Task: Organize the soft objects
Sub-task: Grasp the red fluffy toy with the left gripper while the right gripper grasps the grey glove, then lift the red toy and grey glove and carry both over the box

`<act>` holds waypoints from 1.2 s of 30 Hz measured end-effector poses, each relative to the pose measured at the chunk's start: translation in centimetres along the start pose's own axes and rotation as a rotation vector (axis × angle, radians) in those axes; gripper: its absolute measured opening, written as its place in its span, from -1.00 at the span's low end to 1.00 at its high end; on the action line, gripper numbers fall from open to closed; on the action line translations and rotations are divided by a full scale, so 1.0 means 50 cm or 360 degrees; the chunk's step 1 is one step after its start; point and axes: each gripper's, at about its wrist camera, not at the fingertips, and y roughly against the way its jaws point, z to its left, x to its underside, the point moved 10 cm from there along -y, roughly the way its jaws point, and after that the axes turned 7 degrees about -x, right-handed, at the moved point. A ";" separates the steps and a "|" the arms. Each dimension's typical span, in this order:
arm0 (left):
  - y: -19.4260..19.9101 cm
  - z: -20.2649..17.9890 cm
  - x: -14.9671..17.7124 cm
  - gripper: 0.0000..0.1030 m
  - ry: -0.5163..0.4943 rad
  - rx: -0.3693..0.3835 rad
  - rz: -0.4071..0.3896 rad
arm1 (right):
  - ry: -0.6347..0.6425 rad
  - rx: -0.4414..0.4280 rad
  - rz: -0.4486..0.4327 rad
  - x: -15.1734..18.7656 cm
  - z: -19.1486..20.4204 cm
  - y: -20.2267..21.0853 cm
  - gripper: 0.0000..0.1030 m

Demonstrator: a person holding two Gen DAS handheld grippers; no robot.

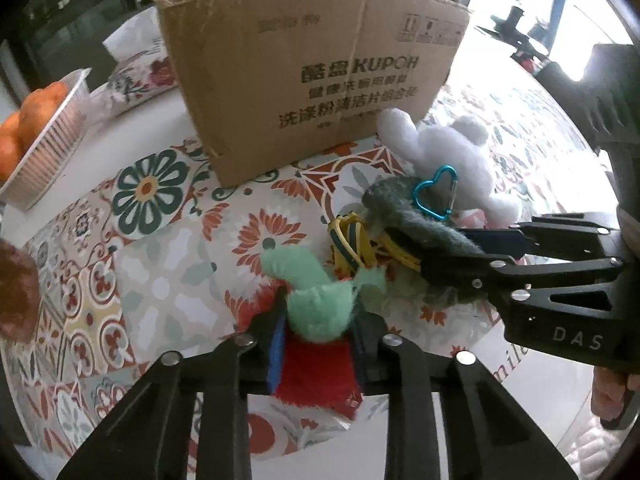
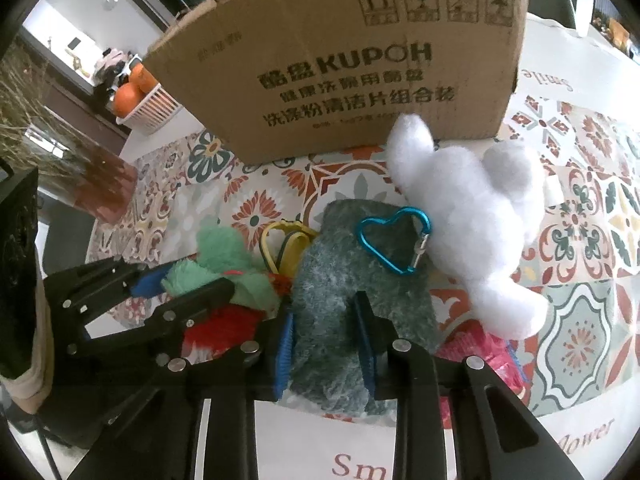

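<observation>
Straight ahead of both grippers stands the open cardboard box (image 1: 304,80), broad side facing them. Nearer, the white plush animal (image 2: 472,240) lies just before it. The right gripper (image 2: 326,344) pinches the grey-green plush (image 2: 344,280), its length running boxward; the left gripper (image 1: 318,340) clamps the mint and red toy (image 1: 316,304) alongside.
</observation>
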 end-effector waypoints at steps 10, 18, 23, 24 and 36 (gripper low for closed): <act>0.056 -0.004 -0.002 -0.67 0.0160 -0.0022 -0.0073 | 0.0009 -0.0067 -0.0082 0.001 0.014 0.053 -0.53; 0.102 -0.018 -0.014 -0.69 0.0208 -0.0016 -0.0154 | -0.0007 -0.0158 -0.0169 -0.001 0.030 0.106 -0.54; 0.144 -0.019 -0.032 -0.69 0.0220 -0.0025 -0.0222 | -0.0004 -0.0204 -0.0242 -0.015 0.046 0.141 -0.55; 0.152 -0.019 -0.036 -0.69 0.0219 -0.0025 -0.0236 | 0.0000 -0.0210 -0.0254 -0.017 0.050 0.147 -0.54; 0.260 -0.025 -0.095 -0.69 0.0238 -0.0049 -0.0430 | 0.0044 -0.0243 -0.0460 -0.067 0.080 0.242 -0.55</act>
